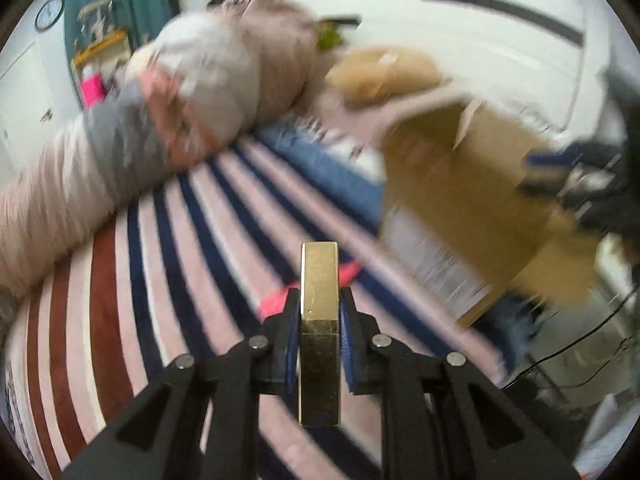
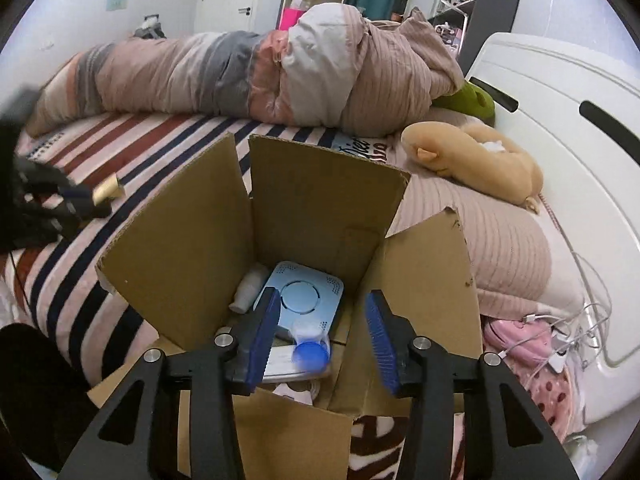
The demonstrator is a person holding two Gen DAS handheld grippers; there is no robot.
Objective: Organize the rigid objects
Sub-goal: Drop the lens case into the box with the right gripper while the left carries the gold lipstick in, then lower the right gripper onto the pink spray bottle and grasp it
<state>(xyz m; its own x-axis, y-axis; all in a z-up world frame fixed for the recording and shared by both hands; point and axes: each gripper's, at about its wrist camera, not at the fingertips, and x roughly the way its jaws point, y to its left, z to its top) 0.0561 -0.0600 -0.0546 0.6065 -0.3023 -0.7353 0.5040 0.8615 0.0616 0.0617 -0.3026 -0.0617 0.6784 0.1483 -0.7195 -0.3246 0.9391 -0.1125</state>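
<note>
Already partway: from the left wrist, the left gripper [image 1: 319, 300] is clenched on a gold bar [image 1: 319, 300], held above the striped bed [image 1: 168, 240]; the cardboard box [image 1: 472, 200] stands blurred toward the right edge. A pink thing [image 1: 280, 296] lies just behind the bar.

From the right wrist, the right gripper [image 2: 320, 320] hangs released over the box, which holds a pale blue device [image 2: 308, 292], a blue-capped bottle [image 2: 310, 352] and a white tube [image 2: 250, 286]. Upright flaps [image 2: 176, 248] could snag the bar.
</note>
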